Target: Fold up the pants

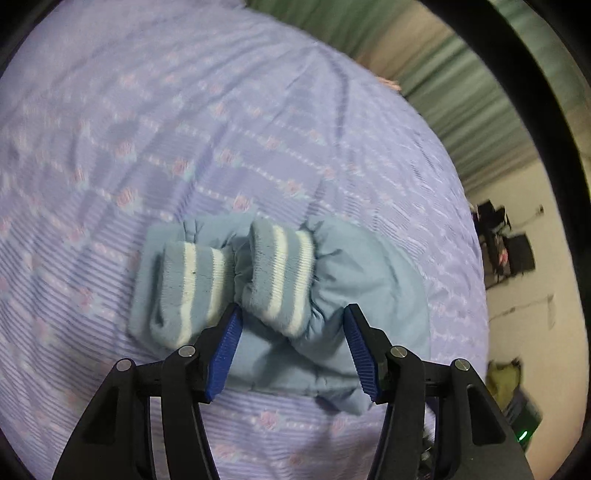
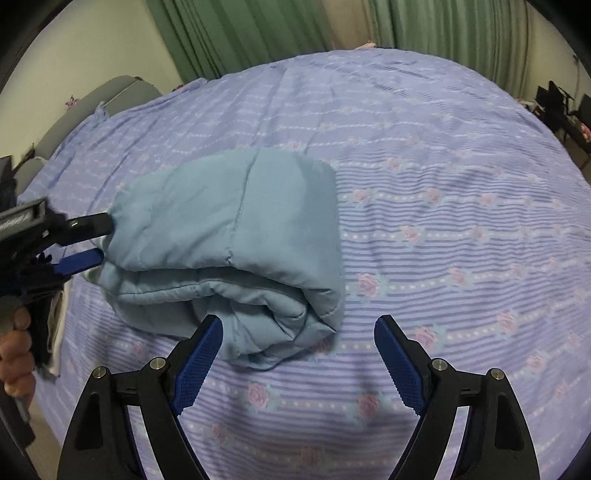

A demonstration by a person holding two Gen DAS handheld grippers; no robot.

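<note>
The light blue padded pants (image 2: 229, 236) lie folded into a thick bundle on the purple flowered bedspread (image 2: 443, 221). In the left wrist view the two striped knit cuffs (image 1: 236, 277) lie side by side on top of the bundle (image 1: 354, 295). My left gripper (image 1: 291, 314) is open, its jaws astride the right cuff, just above the cloth. It also shows in the right wrist view (image 2: 99, 240) at the bundle's left end. My right gripper (image 2: 299, 328) is open and empty, close to the bundle's near right corner.
The bedspread (image 1: 184, 129) covers the whole bed. Green curtains (image 2: 332, 26) hang behind it. A grey chair (image 2: 92, 99) stands at the far left. Dark equipment (image 1: 502, 243) sits on the floor past the bed's right edge.
</note>
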